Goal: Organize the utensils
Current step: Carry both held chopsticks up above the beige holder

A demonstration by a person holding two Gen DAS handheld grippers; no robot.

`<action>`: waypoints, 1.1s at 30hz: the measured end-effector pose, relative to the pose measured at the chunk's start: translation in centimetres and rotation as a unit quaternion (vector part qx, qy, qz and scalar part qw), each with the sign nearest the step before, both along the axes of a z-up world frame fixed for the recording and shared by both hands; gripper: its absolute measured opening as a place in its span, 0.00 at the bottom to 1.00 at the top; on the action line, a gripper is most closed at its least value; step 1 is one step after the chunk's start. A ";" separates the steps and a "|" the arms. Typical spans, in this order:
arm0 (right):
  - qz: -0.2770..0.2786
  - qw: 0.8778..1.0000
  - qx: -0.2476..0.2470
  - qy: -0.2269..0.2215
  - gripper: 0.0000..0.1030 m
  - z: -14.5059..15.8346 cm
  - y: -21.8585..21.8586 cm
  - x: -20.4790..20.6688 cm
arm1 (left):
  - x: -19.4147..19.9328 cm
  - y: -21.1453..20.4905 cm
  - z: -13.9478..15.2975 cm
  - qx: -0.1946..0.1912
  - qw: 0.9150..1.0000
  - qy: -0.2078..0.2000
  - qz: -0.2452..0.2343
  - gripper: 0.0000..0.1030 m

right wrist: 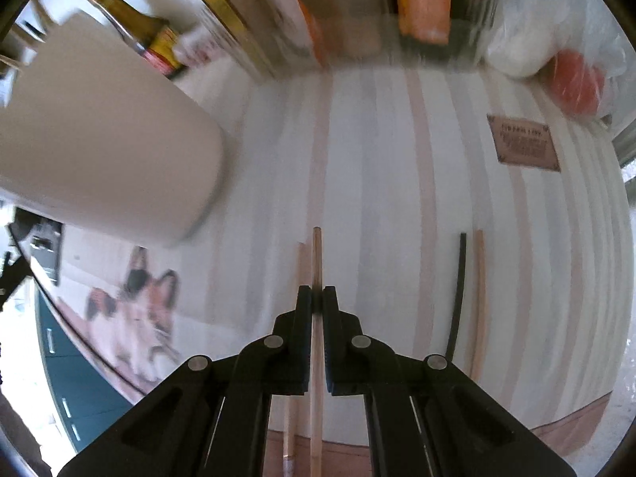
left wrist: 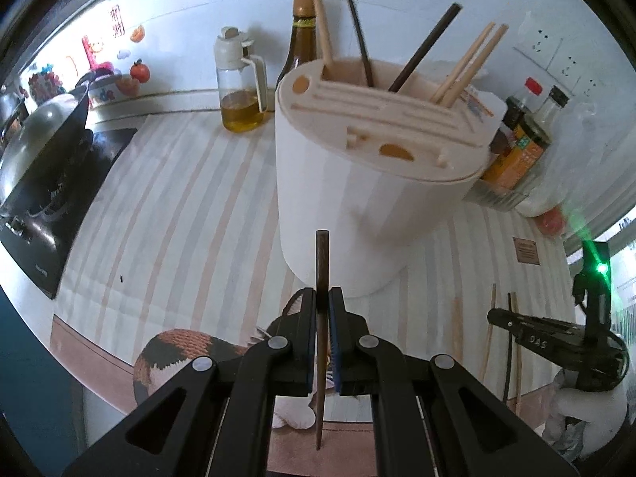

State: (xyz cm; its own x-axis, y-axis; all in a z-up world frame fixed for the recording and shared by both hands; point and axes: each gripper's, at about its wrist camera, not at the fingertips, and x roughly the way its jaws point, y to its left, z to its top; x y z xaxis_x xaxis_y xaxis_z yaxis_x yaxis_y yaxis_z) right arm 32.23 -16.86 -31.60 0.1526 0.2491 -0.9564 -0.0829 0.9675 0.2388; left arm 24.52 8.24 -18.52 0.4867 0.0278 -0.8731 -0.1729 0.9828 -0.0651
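Bright, washed-out daylight — strong fisheye bending, dark corners, motion blur across the right-wrist view.

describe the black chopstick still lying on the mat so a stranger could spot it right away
Start at the big white utensil holder on the striped mat. To its right, past the right tongs, two chopsticks lie side by side. The black chopstick is the left one of that pair, thin and dark beside a pale wooden chopstick.

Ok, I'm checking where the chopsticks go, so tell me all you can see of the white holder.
The holder is a tall, oval white tub, plastic by its look, upright on the striped cloth. Its cream lid has long slots, orange holes and an open back compartment. Six chopsticks, dark and pale, lean out of it. Bottles stand behind it. No gripper touches it.
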 end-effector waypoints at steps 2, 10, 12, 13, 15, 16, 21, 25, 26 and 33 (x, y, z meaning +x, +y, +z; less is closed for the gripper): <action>0.001 1.000 0.012 -0.020 0.05 1.3 0.0 -0.6 | -0.4 -0.3 0.6 0.002 1.000 -0.005 -0.004 0.03; 0.003 0.994 0.053 -0.099 0.05 6.8 0.4 -1.3 | -1.8 -1.1 3.8 0.014 0.999 -0.039 -0.014 0.03; 0.005 0.991 0.058 -0.121 0.05 8.3 0.5 -1.4 | -2.0 -1.2 4.6 0.015 0.999 -0.049 -0.014 0.03; 0.008 0.990 0.060 -0.130 0.05 9.1 0.6 -1.4 | -2.2 -1.3 5.1 0.014 0.998 -0.055 -0.012 0.03; 0.011 0.987 0.065 -0.145 0.04 10.2 0.6 -1.2 | -2.4 -1.4 5.8 0.015 0.998 -0.065 -0.013 0.03; 0.012 0.986 0.066 -0.153 0.04 10.6 0.7 -1.1 | -2.5 -1.5 6.1 0.015 0.997 -0.069 -0.013 0.03; 0.018 0.980 0.071 -0.186 0.04 13.3 0.9 -0.4 | -2.9 -1.5 7.9 0.014 0.996 -0.091 -0.008 0.03; 0.027 0.975 0.077 -0.205 0.04 15.6 1.1 0.2 | -3.0 -1.2 9.2 0.016 0.994 -0.106 -0.004 0.03; 0.027 0.974 0.080 -0.212 0.04 16.3 1.1 0.4 | -3.1 -1.1 9.4 0.016 0.994 -0.108 -0.004 0.03; 0.040 0.967 0.088 -0.238 0.04 19.3 1.4 1.1 | -3.5 -0.2 10.9 0.026 0.992 -0.121 0.011 0.03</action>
